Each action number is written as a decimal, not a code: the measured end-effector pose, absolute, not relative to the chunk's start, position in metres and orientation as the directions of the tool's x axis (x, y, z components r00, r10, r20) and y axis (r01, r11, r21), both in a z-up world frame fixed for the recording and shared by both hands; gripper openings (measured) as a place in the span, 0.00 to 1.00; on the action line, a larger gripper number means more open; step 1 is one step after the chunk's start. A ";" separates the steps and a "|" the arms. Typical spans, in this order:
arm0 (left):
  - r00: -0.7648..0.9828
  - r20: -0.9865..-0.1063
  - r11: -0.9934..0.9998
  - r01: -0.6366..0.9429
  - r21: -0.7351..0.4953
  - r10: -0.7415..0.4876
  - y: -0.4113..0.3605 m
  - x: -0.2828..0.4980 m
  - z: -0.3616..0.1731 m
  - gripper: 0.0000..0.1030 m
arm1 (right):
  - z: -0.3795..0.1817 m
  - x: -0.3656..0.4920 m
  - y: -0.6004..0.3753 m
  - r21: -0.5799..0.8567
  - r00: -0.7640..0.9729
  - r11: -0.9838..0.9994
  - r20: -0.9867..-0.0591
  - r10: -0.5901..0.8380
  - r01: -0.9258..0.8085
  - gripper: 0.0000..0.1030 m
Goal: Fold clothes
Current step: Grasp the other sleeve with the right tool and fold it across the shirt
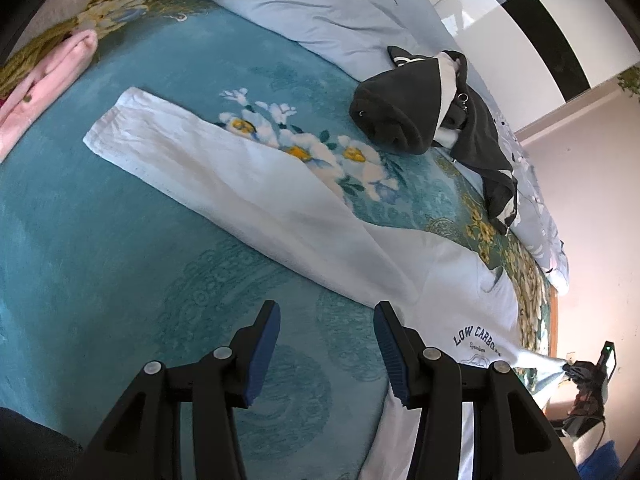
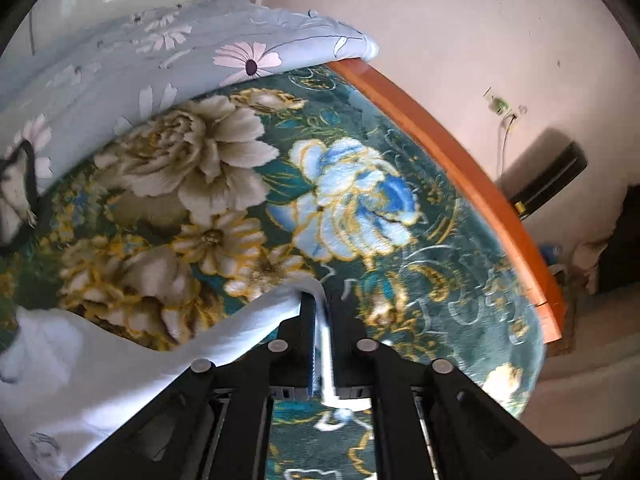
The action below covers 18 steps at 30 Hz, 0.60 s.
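Note:
A white long-sleeve shirt (image 1: 280, 200) with dark "LOW CARBON" lettering lies on the teal floral blanket (image 1: 100, 240). One sleeve stretches flat toward the upper left. My left gripper (image 1: 326, 320) hovers open just short of the shirt's body, its blue pads apart with nothing between them. In the right wrist view my right gripper (image 2: 322, 300) is shut on an edge of the white shirt (image 2: 100, 364), and the cloth trails off to the lower left. The right gripper (image 1: 588, 376) also shows far right in the left wrist view, pulling a shirt corner taut.
A dark hooded garment (image 1: 420, 116) lies bunched at the blanket's far side, against a pale blue quilt (image 1: 320, 4). A pink folded cloth (image 1: 44, 88) sits at the left. The orange wooden bed frame (image 2: 460, 168) edges the blanket on the right, with a wall beyond.

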<state>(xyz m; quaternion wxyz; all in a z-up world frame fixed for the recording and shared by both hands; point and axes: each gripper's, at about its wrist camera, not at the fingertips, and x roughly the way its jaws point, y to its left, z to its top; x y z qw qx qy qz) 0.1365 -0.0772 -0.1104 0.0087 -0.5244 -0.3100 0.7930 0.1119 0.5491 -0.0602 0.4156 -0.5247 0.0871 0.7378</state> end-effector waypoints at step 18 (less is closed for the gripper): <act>-0.428 -0.849 -0.825 0.324 -0.463 0.308 -0.073 0.138 -0.110 0.54 | -0.136 0.206 0.571 -0.030 -0.154 -0.597 -0.955 0.254 -0.802 0.49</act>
